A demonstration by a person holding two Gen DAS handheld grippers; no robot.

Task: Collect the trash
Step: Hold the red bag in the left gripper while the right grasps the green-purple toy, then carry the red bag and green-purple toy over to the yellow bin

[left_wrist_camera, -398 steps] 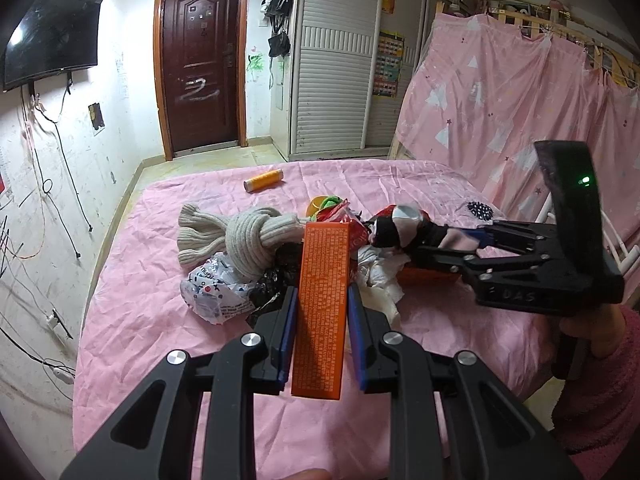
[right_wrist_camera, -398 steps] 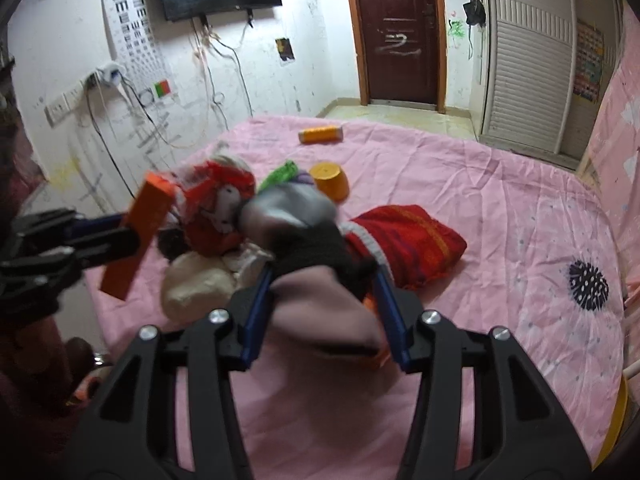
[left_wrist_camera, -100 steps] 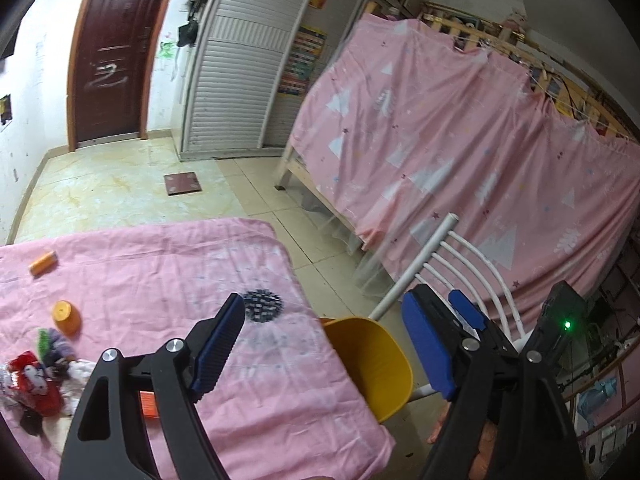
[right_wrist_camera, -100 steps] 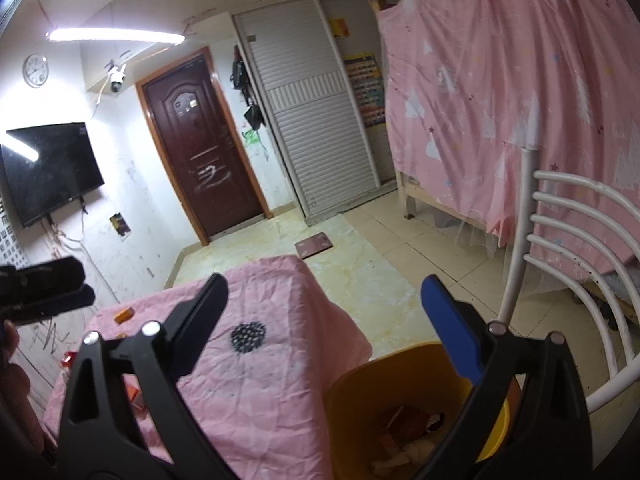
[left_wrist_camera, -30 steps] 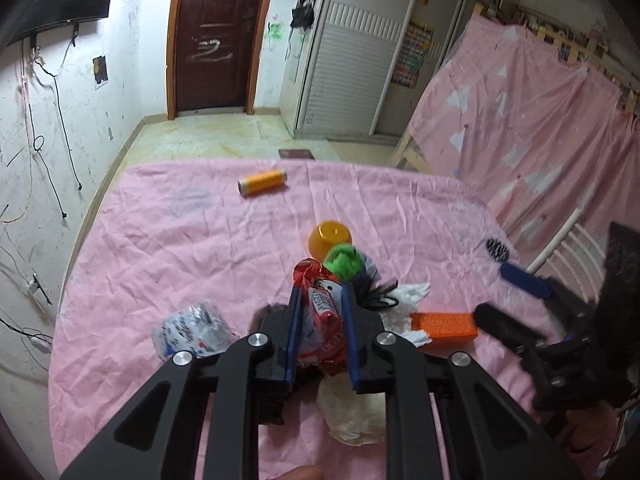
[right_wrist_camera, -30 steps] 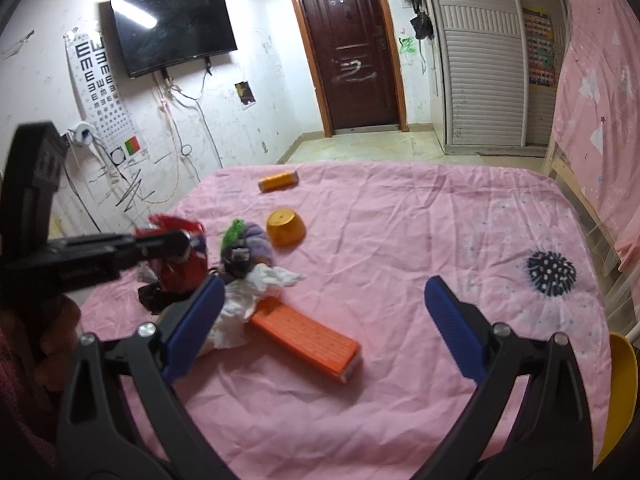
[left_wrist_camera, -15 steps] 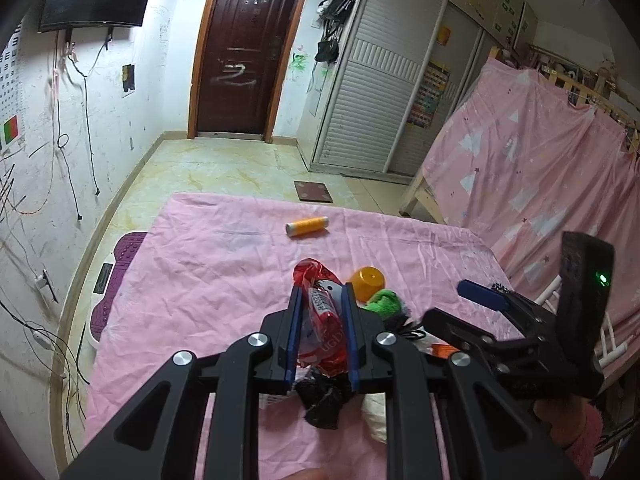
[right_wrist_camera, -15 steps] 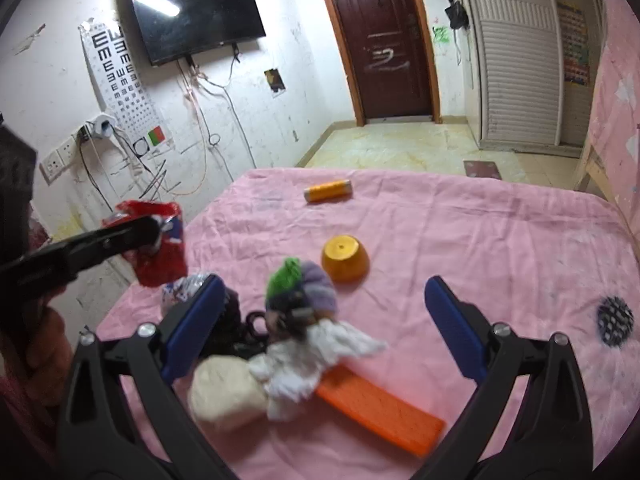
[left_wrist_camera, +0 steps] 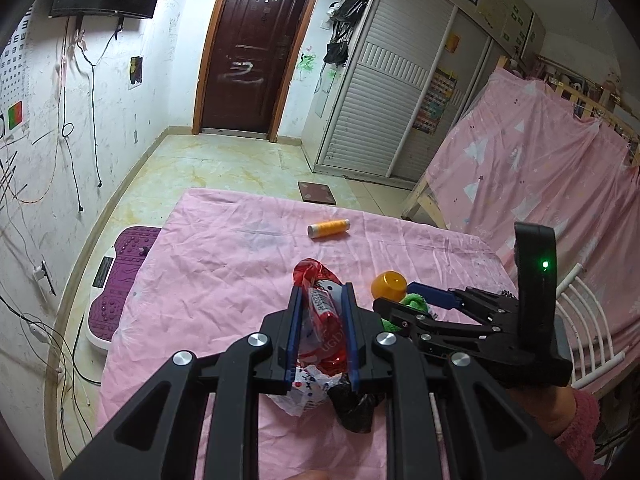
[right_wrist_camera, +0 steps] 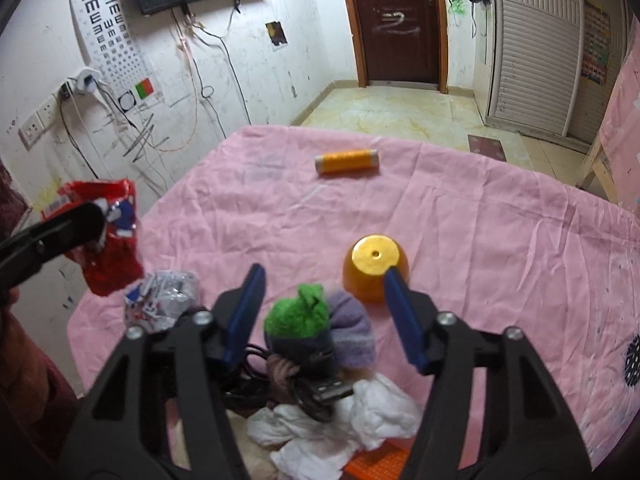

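Left hand-held gripper [left_wrist_camera: 320, 322] pinches red wrapper [left_wrist_camera: 320, 312], print unreadable, long axis along fingers. Right hand-held gripper [right_wrist_camera: 324, 304], jaws just closing, straddles green-purple knit [right_wrist_camera: 316, 324] untouched.

1. We count one red wrapper [left_wrist_camera: 320, 316].
2. One orange thread spool [right_wrist_camera: 346, 162].
3. One orange cup [right_wrist_camera: 375, 267], upside down.
4. One green-and-purple knit bundle [right_wrist_camera: 320, 326].
5. One crumpled white-and-blue wrapper [right_wrist_camera: 162, 300].
6. One orange box [right_wrist_camera: 374, 465], partly hidden.
7. Two grippers: the left gripper [left_wrist_camera: 320, 322] and the right gripper [right_wrist_camera: 326, 314].
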